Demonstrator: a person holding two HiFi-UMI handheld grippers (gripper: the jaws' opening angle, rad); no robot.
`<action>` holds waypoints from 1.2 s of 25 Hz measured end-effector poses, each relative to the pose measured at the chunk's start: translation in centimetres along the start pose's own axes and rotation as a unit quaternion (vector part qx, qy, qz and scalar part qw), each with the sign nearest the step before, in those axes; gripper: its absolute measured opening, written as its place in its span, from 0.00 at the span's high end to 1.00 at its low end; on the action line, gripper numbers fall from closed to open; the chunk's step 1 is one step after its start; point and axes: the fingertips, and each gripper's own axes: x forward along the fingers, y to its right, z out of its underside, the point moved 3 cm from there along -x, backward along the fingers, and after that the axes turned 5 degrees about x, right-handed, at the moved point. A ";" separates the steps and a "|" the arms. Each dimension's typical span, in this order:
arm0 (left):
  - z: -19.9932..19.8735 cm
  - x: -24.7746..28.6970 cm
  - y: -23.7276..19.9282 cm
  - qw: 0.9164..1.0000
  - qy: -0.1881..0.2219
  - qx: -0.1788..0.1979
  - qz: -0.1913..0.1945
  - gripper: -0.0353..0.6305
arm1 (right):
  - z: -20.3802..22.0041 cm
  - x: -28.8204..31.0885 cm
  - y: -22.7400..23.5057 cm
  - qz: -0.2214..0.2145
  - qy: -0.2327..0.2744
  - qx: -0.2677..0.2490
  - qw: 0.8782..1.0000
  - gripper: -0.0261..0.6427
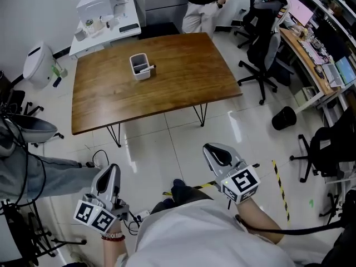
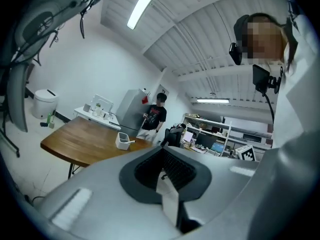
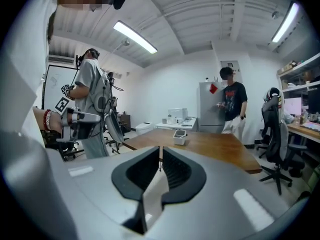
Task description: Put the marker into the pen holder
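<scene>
left tongs (image 1: 110, 171) and right tongs (image 1: 214, 151) held low, both closed, empty

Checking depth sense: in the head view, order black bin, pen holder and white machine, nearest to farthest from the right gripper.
1. Black bin, floor at right.
2. Pen holder, on the table.
3. White machine, far-left desk.

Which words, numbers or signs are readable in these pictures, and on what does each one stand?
No text can be read.
Left gripper and right gripper, on their cubes: square patterns only, no letters.
Print on the standing person's shirt: too blurred.
Red patch on the tall cabinet: too small.
</scene>
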 end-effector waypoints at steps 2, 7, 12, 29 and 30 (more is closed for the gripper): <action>0.4 -2.2 -0.4 1.000 -0.007 -0.005 -0.003 0.96 | -0.5 0.0 -2.5 -0.011 0.009 -0.003 1.000 0.93; 0.4 -5.1 0.0 1.000 -0.005 0.000 0.018 0.96 | -1.1 -2.2 -6.6 -0.024 0.029 -0.010 0.999 0.88; -0.4 -5.4 2.1 0.999 0.011 0.018 0.048 0.96 | -1.6 -4.5 -8.5 -0.028 0.064 -0.012 0.997 0.86; -1.3 -4.4 10.4 0.996 0.019 0.054 0.070 0.96 | -3.9 -6.3 -7.1 -0.033 0.079 -0.015 0.996 0.85; -1.3 -4.1 10.9 0.996 0.019 0.053 0.071 0.96 | -3.9 -6.6 -6.9 -0.035 0.078 -0.015 0.996 0.85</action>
